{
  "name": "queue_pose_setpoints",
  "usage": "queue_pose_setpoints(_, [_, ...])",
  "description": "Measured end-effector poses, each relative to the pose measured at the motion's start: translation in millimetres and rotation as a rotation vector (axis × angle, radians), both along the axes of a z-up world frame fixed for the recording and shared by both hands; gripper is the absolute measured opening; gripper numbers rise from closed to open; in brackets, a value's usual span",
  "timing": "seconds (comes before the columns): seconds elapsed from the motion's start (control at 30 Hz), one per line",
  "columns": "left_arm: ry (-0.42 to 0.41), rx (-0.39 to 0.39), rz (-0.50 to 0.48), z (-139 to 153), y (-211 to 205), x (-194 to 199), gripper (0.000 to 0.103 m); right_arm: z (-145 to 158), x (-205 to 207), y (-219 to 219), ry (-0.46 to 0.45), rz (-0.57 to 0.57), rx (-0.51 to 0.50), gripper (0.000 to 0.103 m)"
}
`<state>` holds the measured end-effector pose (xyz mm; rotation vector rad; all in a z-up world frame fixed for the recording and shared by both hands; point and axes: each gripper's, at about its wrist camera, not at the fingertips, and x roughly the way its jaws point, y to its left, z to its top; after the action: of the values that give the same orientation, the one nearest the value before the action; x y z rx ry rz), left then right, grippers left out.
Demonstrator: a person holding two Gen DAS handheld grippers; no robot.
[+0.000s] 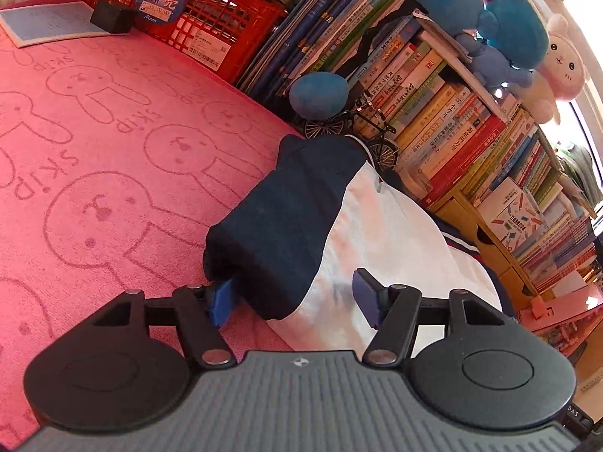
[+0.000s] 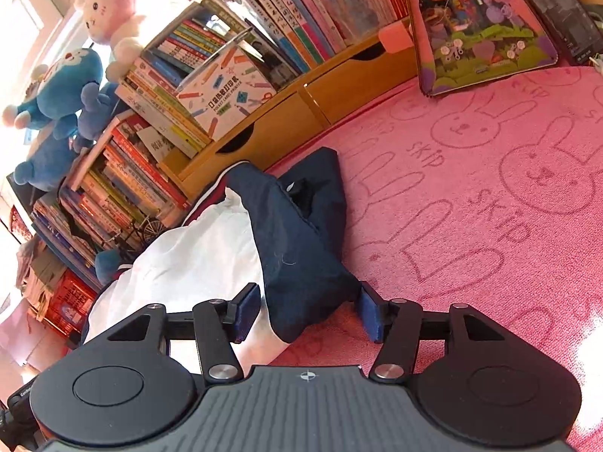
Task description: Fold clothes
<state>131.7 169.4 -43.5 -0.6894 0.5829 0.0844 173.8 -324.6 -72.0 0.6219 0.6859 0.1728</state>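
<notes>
Both claws — left [image 1: 292, 301], right [image 2: 307, 307] — spread wide, gripping nothing, each straddling a navy sleeve [image 1: 279, 222] laid over the white shirt [image 1: 392, 241] for folding.

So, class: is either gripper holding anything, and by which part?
Neither. Left gripper and right gripper both stand open, each straddling a navy sleeve end unclamped.

Item count, positions relative to each claw:
- Garment [image 1: 301, 226], white with navy sleeves: 1, between the fingers of both claws
- Miniature bicycle [image 1: 361, 132]: 1, ahead of left claw
- Red crate [image 1: 211, 19]: 1, ahead-left
- Plush toys: 2 blue [image 2: 56, 86], 1 pink [image 2: 109, 11]
- Claws: 2
</notes>
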Motion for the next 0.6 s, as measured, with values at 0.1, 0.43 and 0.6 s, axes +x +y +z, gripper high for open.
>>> queue_pose_setpoints(0.1, [0.027, 0.071, 0.024, 3, -11, 15, 0.074, -2, 6, 5, -0.005, 0.0, 0.023, 0.056])
queue_pose_setpoints(0.43, [-0.06, 0.069, 0.022, 24, -9, -29, 0.011, 41, -27, 13, -0.103, 0.117, 0.065, 0.011])
queue_pose_setpoints(0.6, [-0.107, 0.198, -0.023, 48, -14, -75, 0.014, 65, -92, -2, -0.147, 0.14, 0.047, 0.009])
